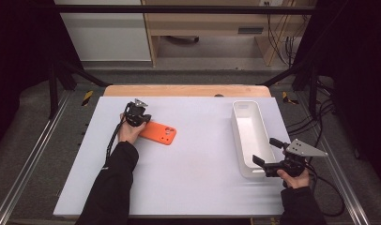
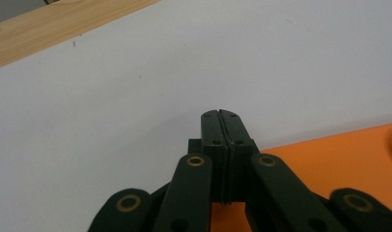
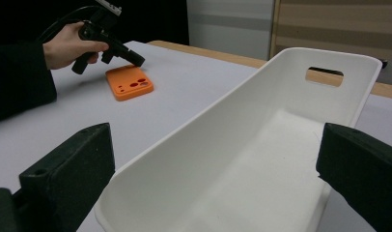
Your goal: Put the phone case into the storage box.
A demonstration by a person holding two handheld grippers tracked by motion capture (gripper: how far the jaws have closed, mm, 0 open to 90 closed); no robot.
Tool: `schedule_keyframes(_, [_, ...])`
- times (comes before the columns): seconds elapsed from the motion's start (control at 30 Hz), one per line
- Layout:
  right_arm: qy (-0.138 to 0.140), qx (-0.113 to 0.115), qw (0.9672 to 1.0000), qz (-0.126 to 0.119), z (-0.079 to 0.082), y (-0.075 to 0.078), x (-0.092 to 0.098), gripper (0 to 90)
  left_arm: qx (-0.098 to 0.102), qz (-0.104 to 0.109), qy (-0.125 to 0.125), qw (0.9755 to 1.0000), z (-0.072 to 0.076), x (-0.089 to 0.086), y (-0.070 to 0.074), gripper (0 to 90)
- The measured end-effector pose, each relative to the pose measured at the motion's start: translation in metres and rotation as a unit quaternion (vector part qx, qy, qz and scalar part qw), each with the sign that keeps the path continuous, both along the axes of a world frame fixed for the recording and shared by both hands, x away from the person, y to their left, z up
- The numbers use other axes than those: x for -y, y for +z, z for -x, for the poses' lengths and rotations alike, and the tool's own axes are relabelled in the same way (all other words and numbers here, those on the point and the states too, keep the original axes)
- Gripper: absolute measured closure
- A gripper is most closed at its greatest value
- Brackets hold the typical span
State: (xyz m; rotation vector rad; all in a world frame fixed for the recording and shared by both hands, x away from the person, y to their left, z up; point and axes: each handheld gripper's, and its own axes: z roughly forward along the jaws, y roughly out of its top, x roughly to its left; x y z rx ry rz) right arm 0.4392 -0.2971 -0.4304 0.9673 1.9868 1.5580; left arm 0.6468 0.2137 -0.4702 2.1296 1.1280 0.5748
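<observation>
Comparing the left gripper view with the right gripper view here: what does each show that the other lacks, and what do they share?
Left gripper view alone: the left gripper close up, jaws shut flush, with the orange phone case beneath and behind them.

Right gripper view alone: the right gripper open, its jaws standing either side of the near end of the empty white bin, and the person's left hand.

Both: the case, the white tabletop and its wooden edge.

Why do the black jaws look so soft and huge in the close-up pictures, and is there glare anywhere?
In the right gripper view, the near jaws loom large and blurred, while the white bin and orange phone case stay fairly sharp. In the left gripper view, the closed left gripper is crisp and the table evenly lit. The high view shows dark surroundings, soft shadows and no strong glare.
</observation>
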Motion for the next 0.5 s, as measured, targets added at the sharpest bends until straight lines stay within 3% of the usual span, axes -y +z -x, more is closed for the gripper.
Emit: schedule_keyframes(0.5, [0.0, -0.001, 1.0, -0.002, 0.001, 0.001, 0.001, 0.5, -0.004, -0.014, 0.001, 0.9999, 0.012, -0.003, 0.002, 89.7])
